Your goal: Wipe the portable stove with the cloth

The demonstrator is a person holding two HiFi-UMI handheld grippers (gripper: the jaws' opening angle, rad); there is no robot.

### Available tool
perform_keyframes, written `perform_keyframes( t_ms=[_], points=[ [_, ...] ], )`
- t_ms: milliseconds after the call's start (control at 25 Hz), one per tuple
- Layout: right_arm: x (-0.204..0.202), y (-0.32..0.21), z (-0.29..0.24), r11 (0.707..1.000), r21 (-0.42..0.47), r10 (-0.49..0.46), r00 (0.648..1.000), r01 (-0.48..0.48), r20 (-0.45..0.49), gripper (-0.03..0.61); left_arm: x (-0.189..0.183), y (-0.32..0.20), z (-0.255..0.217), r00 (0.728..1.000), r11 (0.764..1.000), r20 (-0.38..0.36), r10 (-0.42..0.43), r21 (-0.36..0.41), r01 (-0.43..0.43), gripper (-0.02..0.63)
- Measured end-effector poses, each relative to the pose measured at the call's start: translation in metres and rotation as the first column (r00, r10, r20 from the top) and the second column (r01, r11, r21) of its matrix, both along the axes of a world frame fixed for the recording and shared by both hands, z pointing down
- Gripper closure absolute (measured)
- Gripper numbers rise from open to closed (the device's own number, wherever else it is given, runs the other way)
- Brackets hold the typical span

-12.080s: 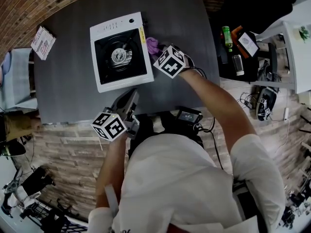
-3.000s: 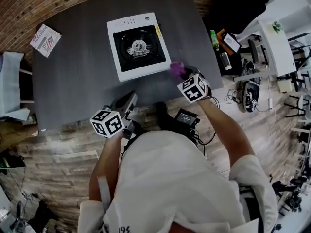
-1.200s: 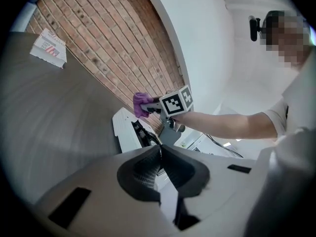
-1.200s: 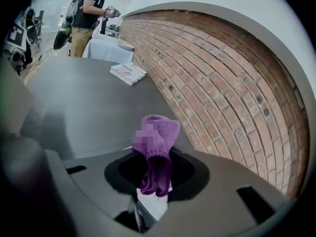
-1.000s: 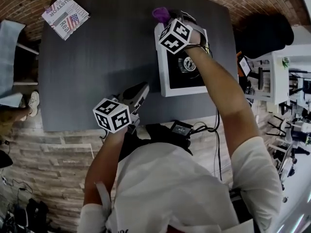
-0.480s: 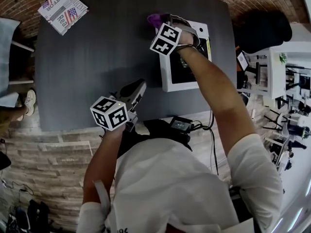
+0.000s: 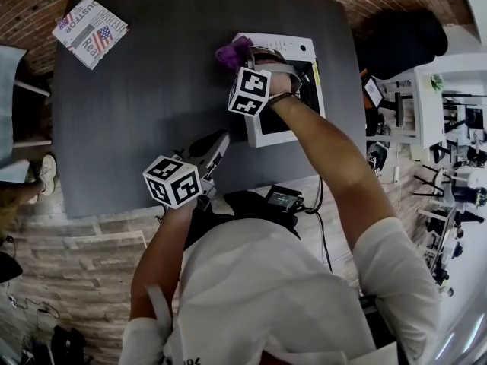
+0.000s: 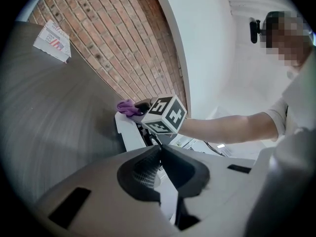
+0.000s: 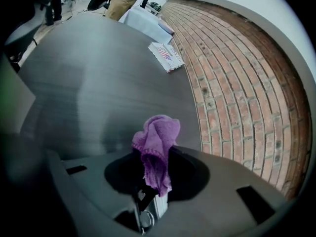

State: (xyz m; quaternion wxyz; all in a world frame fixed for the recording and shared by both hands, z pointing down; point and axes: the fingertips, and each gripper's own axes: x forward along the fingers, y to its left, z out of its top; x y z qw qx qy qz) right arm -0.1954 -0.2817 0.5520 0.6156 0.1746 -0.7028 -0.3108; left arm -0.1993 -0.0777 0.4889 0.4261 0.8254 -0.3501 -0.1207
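A dark grey table [image 7: 152,105] stood against a brick wall, and the work lay at its far right part. The purple cloth [image 9: 157,137] was bunched and pinched between the jaws of the right gripper [image 9: 150,174], its free folds standing out past the tips. In the head view the wad lay at the far left corner of the white portable stove [image 7: 293,90], on or just over the casing's edge; contact could not be confirmed. The stove's black burner well lay mostly under the person's right forearm. The cloth was judged soft, light and limp, best held as it was, in a wad deep between the pads, so that a broad fold met the surface. The stove was judged stiff but fairly light, and liable to slide on the smooth table under a sideways stroke; its white rim seemed the place to steady it. The left gripper [image 8: 159,154] hung over the table's near edge, well apart from the stove, with its jaws together and nothing between them. A printed booklet [image 7: 89,21] lay at the table's far left corner.
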Motion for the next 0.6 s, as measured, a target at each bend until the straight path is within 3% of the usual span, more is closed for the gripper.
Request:
perform_keyframes(
  t_ms=[600],
  points=[
    [0.017, 0.035, 0.002, 0.998, 0.010, -0.065, 0.998, 0.065, 0.011, 0.468, 0.025, 0.003, -0.003, 0.998, 0.998, 0.008, 0.058, 0.003, -0.058, 0.595]
  ],
)
